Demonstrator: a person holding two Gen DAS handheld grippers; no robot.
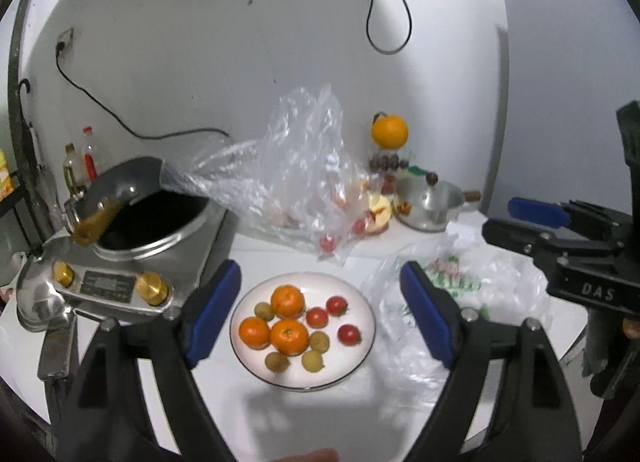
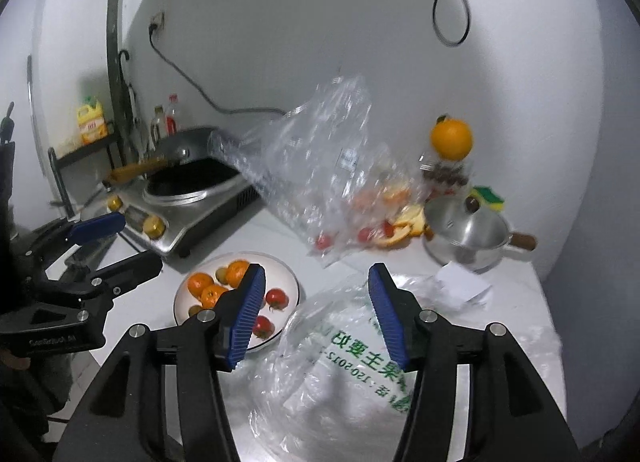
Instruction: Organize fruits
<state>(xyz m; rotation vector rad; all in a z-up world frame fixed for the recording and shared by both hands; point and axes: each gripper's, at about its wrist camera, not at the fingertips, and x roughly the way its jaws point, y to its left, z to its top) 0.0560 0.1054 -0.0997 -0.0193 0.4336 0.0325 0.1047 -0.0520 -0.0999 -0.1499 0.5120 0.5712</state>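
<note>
The white plate holds three tangerines, three tomatoes and small yellowish fruits. Left gripper and right gripper both stand wide, holding nothing.

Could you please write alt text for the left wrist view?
The open left gripper hovers over a white plate holding three tangerines, three cherry tomatoes and small yellowish fruits. Beyond lie a clear plastic bag, a wok and a lidded pot.

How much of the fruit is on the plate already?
Done: oranges, tomatoes and small yellow fruits lie on the plate. In hand: nothing; left gripper and right gripper are open and empty. Left: tomatoes in the clear bag.
</note>
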